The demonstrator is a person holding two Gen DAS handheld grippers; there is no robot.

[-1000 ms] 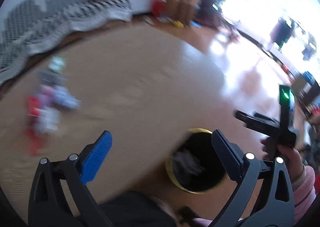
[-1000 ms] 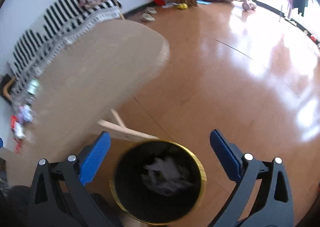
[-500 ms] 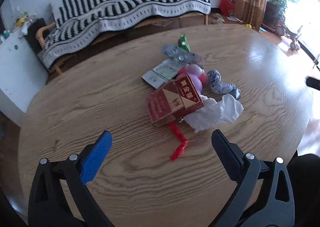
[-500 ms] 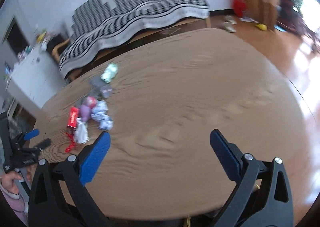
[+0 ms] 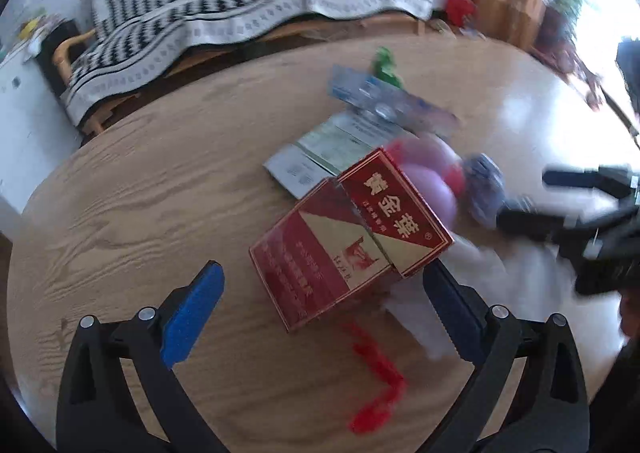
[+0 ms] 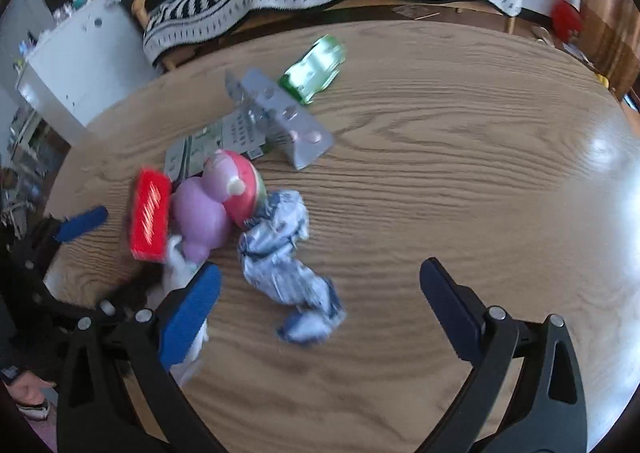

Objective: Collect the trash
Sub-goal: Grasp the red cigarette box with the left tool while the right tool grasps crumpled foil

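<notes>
While no bin shows in either current view, the round wooden tabletop (image 6: 460, 157) carries a full cluster of trash toward its left side in the right wrist view, so the collection appears largely outstanding. Largest in the pile is the red cigarette pack (image 5: 348, 243), lying open-lidded near the tabletop's near edge; the left gripper (image 5: 324, 307) hangs just before it, jaws spread wide, holding nothing. Beside the pack sit a pink and purple toy-like item (image 6: 218, 199), a crumpled blue-and-white wrapper (image 6: 286, 261), white tissue (image 5: 516, 273), a silver blister pack (image 6: 280, 115), a printed leaflet (image 5: 320, 151) and a green wrapper (image 6: 314, 67) toward the far edge. A red ribbon scrap (image 5: 378, 377) lies nearest the near edge. The right gripper (image 6: 320, 297) straddles the wrapper from above, likewise released and empty. Judgement: every visible item remains to be picked up; blur limits finer detail.
</notes>
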